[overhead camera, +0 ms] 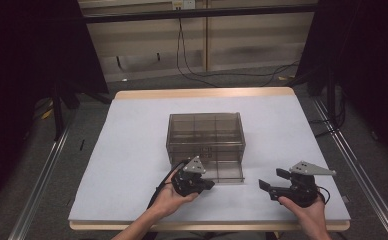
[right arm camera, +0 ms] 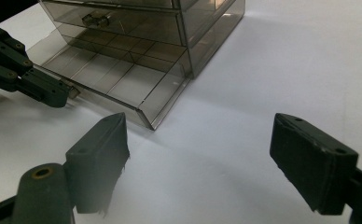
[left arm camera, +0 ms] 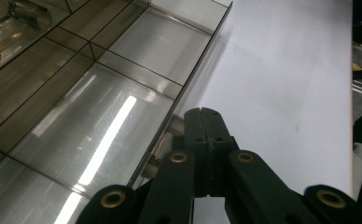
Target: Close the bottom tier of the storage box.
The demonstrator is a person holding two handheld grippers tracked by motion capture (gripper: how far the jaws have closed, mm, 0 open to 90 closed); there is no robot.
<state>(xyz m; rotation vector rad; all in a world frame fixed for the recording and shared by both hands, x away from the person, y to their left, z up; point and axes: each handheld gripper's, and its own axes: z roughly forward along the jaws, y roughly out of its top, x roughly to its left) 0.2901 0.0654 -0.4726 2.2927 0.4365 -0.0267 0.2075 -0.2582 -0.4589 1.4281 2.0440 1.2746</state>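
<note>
A smoky clear drawer cabinet (overhead camera: 205,131) stands mid-table. Its bottom drawer (overhead camera: 225,171) is pulled out toward me, and its divided compartments (left arm camera: 90,126) look empty. My left gripper (overhead camera: 208,185) rests at the drawer's front with its jaws pressed together (left arm camera: 206,116). The drawer's small metal handle (left arm camera: 166,136) lies right against the left side of the tips; whether it is pinched I cannot tell. My right gripper (overhead camera: 272,179) hovers to the right of the drawer, jaws wide apart (right arm camera: 198,123) with nothing between them. The left gripper (right arm camera: 53,93) and the handle (right arm camera: 75,92) also appear in the right gripper view.
The white table (overhead camera: 132,150) has bare surface on both sides of the cabinet. The upper drawer is closed, with a metal knob (right arm camera: 96,19) on its front. Cables lie on the floor beyond the table's far edge (overhead camera: 204,93).
</note>
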